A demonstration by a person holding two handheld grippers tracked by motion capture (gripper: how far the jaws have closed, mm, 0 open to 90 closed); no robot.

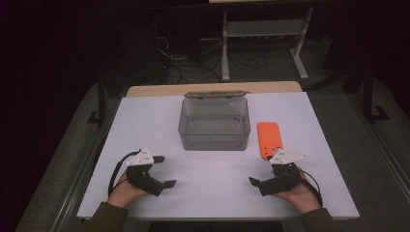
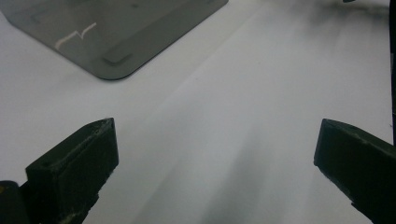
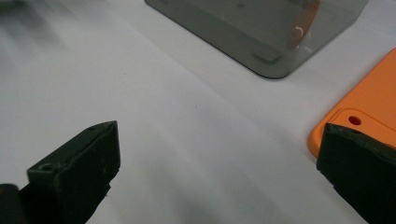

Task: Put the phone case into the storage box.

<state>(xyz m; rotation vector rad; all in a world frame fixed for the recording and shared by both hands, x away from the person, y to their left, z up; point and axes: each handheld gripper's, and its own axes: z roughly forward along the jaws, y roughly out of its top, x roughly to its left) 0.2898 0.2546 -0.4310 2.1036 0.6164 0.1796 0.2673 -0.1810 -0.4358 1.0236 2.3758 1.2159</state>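
Observation:
A clear grey plastic box [image 1: 214,124] stands in the middle of the white table [image 1: 145,121], its lid [image 1: 216,94] swung open at the back, and it looks empty. An orange flat case [image 1: 269,139] lies just right of the box. My left gripper [image 1: 165,171] rests near the front left, open, with nothing between its jaws. My right gripper [image 1: 261,170] rests near the front right, open and empty, just in front of the orange case. In the left gripper view, the gripper [image 2: 215,158] faces a box corner [image 2: 107,37]. In the right gripper view, the gripper [image 3: 217,163] has the orange case [image 3: 369,102] beside its right jaw and the box [image 3: 261,28] ahead.
Bare white table lies between the two grippers and in front of the box. Behind the table stands a white shelf frame [image 1: 263,29] with loose cables [image 1: 183,63] on the dark floor. Metal table legs [image 1: 99,104] flank the sides.

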